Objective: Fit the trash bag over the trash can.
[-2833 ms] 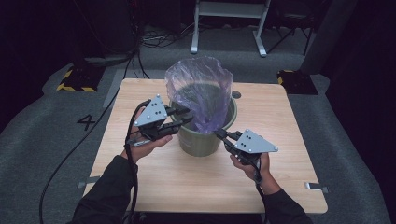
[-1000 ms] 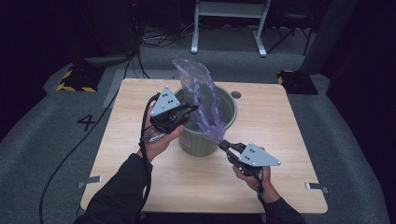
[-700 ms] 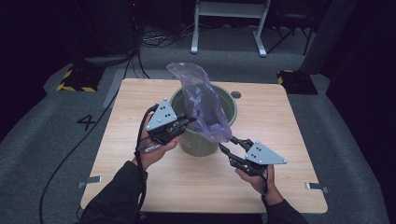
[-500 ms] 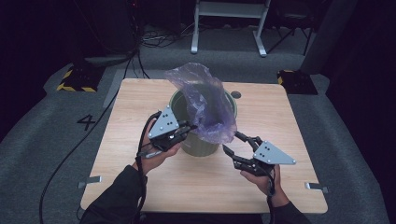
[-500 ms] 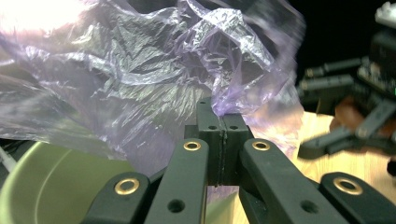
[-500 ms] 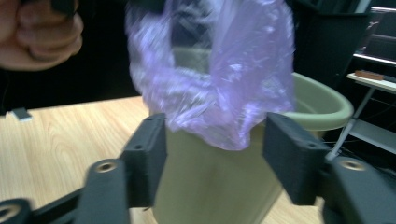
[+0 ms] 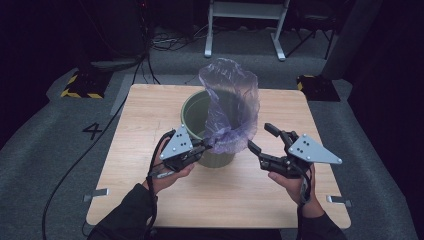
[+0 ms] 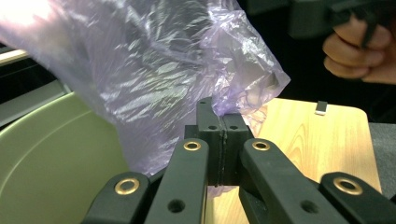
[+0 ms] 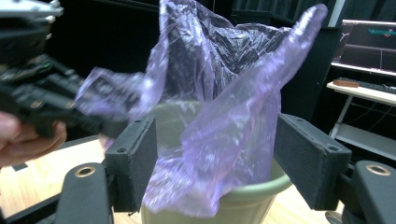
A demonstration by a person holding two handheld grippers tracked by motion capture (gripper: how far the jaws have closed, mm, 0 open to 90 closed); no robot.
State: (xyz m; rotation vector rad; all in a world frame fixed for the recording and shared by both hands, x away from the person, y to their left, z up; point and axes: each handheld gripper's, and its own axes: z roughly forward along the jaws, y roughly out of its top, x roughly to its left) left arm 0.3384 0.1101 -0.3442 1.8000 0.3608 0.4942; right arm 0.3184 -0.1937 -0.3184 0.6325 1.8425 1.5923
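In the high view a green bin (image 7: 210, 131) stands near the middle of the wooden counter (image 7: 150, 115), slightly toward the far edge. A thin purple plastic bag (image 7: 231, 107) rises out of the bin, billowing up above the rim toward the top centre of the frame, while its lower edge drapes over the near rim.

The left claw (image 7: 210, 145) sits at the lower left of the bin, just beside its near wall, with its jaws pressed fully together on a bunched corner of the bag. The left gripper view shows this plainly: the two black pads meet with a fold of the bag (image 8: 233, 100) pinched between them (the film fans out above and to the left, over the pale green bin (image 8: 51, 158) at the lower left of that frame).

The right claw (image 7: 262, 140) is at the lower right of the bin, near the bag but apart from it. Its jaws have just been opening and now stand wide, holding nothing. In the right gripper view the bag (image 9: 224, 126) hangs beyond and between the two spread pads, over the bin rim (image 9: 252, 193) at the bottom centre, with no pad pressing on the film. The left claw (image 9: 109, 123) shows blurred at the left of that frame, gripping the bag's edge.
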